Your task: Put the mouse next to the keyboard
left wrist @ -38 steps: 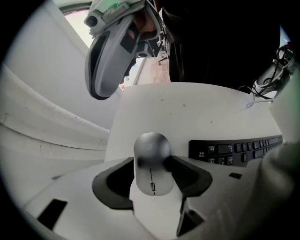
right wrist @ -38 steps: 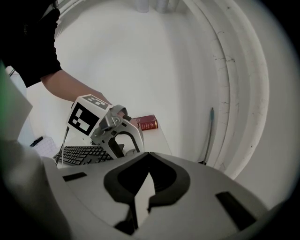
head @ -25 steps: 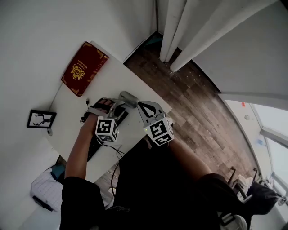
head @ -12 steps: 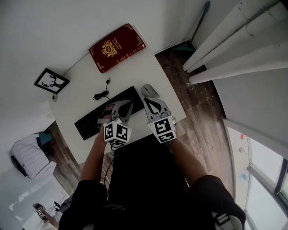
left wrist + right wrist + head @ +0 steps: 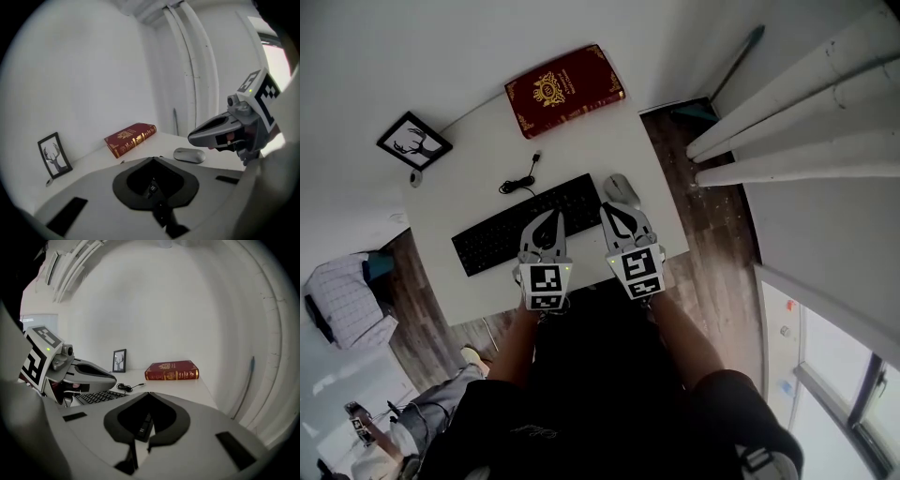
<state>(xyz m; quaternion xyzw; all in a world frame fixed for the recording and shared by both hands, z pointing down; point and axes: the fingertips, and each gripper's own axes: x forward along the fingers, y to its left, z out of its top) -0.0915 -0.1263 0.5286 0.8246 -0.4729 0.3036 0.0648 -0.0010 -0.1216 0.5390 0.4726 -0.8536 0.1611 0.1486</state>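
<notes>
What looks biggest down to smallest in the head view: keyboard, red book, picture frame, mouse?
1. keyboard and red book: too close to rank; one is longer, the other wider.
2. picture frame
3. mouse

We count one keyboard (image 5: 502, 234); one mouse (image 5: 622, 190); one red book (image 5: 564, 90); one framed picture (image 5: 413, 142); one black cable (image 5: 518, 180); one table (image 5: 609, 131); two grippers, the left gripper (image 5: 551, 215) and the right gripper (image 5: 614, 208).
</notes>
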